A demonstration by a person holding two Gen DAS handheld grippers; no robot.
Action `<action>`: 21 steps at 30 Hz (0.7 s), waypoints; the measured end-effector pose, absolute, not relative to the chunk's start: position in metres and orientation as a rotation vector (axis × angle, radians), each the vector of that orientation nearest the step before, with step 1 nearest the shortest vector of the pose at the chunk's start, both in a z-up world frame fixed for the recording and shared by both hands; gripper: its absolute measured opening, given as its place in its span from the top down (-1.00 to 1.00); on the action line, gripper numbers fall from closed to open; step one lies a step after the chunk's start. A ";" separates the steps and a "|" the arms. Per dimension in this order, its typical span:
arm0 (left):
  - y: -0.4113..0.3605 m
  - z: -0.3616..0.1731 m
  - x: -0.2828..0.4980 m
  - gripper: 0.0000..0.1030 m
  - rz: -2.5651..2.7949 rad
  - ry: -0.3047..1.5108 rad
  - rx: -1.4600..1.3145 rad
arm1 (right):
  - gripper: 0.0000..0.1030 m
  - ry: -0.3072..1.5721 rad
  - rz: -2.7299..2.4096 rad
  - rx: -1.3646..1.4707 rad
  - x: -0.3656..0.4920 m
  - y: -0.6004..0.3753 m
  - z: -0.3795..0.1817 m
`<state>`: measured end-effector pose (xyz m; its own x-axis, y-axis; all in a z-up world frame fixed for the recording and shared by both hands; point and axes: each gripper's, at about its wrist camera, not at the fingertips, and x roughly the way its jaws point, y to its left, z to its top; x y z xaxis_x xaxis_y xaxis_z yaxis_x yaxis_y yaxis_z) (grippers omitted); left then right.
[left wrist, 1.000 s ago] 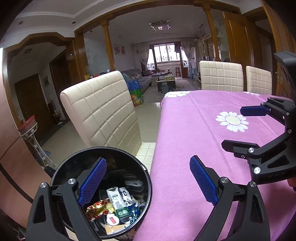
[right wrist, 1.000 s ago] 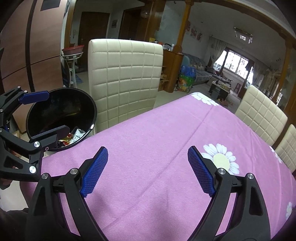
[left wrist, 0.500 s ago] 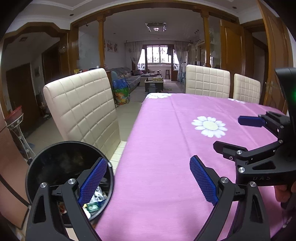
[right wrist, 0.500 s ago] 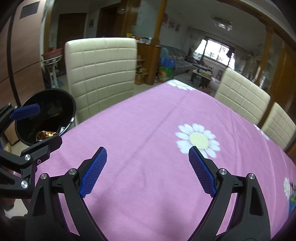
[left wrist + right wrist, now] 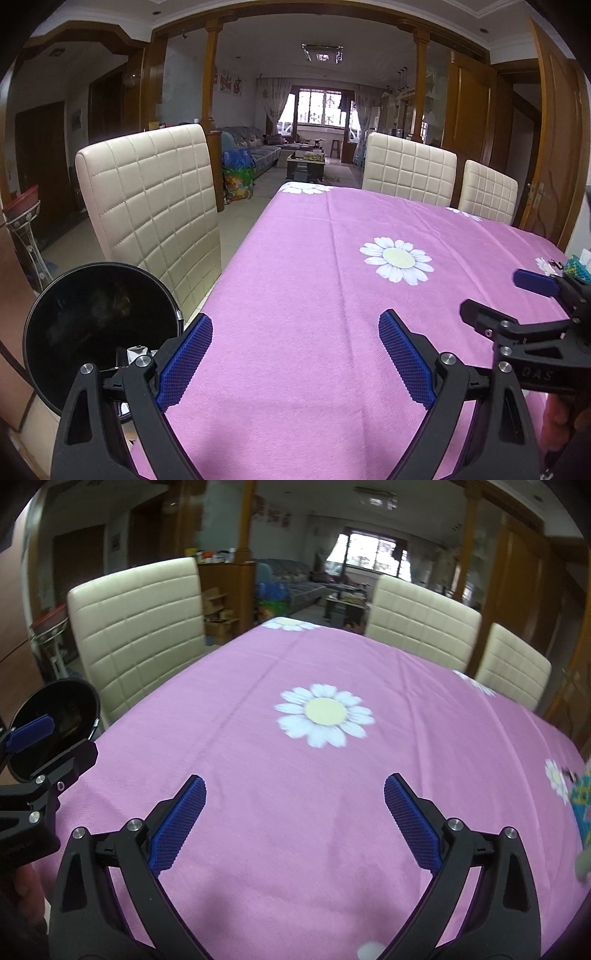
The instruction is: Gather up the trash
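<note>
While both grippers hover over the counter's [image 5: 314,332] near edge, left gripper [image 5: 295,354] fingers spread wide and empty, right gripper [image 5: 295,823] jaws opening on nothing, black trash bin [image 5: 99,325] just off the left edge, colourful packet [image 5: 581,797] at far right, cream chairs [image 5: 155,206] beyond.

Left gripper [image 5: 295,354] agape; right gripper [image 5: 293,818] apparently still widening.
</note>
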<state>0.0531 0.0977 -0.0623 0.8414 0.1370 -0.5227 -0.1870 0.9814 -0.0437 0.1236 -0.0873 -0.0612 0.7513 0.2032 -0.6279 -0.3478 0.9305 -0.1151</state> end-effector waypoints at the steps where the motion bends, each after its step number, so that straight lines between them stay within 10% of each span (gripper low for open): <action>1: 0.095 -0.062 0.054 -0.73 0.176 0.547 -0.089 | -0.91 0.650 0.291 -0.227 0.121 -0.090 -0.060; 21: 0.046 -0.058 0.052 -0.73 0.102 0.572 -0.028 | -0.93 0.649 0.104 -0.085 0.094 -0.147 -0.056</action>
<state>0.0516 0.0460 -0.0581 0.8359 0.0884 -0.5417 -0.1038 0.9946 0.0021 0.0944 -0.1470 -0.0564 0.7920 0.0699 -0.6065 -0.1228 0.9914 -0.0461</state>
